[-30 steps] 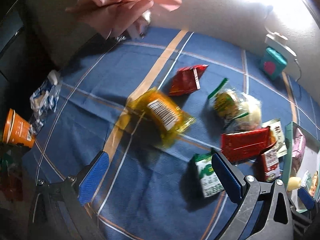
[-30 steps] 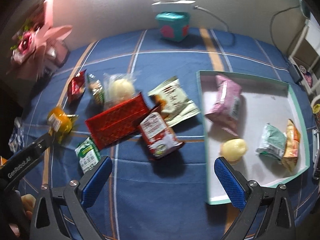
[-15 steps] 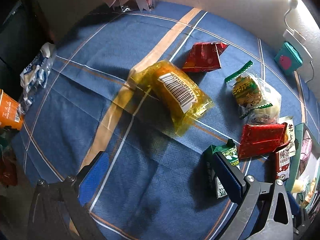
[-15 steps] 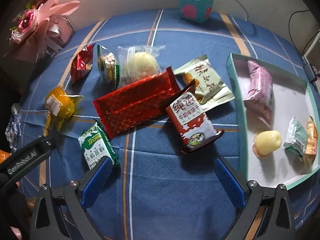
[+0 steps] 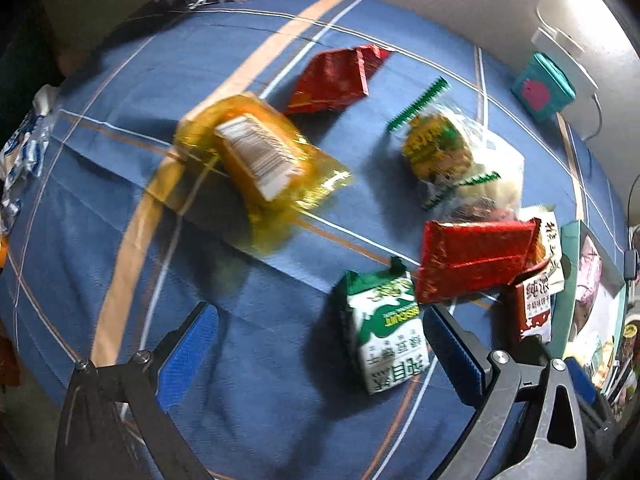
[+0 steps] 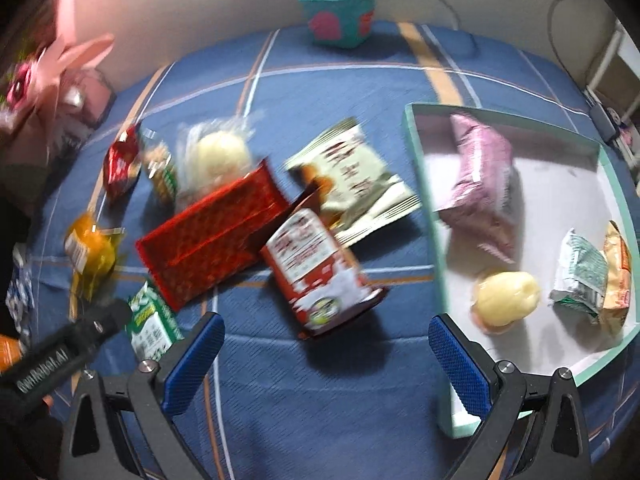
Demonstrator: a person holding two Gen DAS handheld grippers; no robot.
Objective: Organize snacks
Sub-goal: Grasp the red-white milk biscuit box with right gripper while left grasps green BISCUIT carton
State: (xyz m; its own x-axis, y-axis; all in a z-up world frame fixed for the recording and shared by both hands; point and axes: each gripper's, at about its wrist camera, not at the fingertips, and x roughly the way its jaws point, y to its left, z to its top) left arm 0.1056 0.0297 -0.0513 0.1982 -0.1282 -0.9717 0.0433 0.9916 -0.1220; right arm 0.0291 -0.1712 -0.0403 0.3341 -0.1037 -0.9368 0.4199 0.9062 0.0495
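The left gripper (image 5: 316, 340) hangs spread wide and empty over a table (image 5: 248, 400) draped in a blue plaid cloth, its right blue finger pad (image 5: 450, 354) just beside a green-and-white biscuit pack (image 5: 382, 332). Beyond that pack, a blurred yellow wrapped snack (image 5: 264, 160) bearing a barcode lies near the cloth's tan stripe, with a small red packet (image 5: 336, 78) behind it and a clear bag with green serrated ends (image 5: 436, 152) to the right. A long red foil pack (image 5: 476, 256) rests just past the biscuit pack.

The right gripper (image 6: 326, 354) is likewise released, holding nothing, its pads well apart above bare cloth. Directly ahead of it lies a red-and-white pouch (image 6: 316, 272), overlapping the red foil pack (image 6: 216, 232) on one side and a pale green-striped packet (image 6: 356, 172) on the other. A clear-wrapped pale bun (image 6: 220, 152) sits behind them, and the biscuit pack (image 6: 152, 324) lies by the left finger, beside the black body of the left gripper (image 6: 64, 354).

To the right stands a mint-rimmed tray (image 6: 424, 184), touching none of the loose snacks. Inside it lie a pink-purple bag (image 6: 480, 176), a pale yellow round snack (image 6: 504, 296), a green-and-white packet (image 6: 580, 276) and an orange packet (image 6: 618, 272). A teal box (image 6: 338, 14) stands at the table's far edge by the wall.
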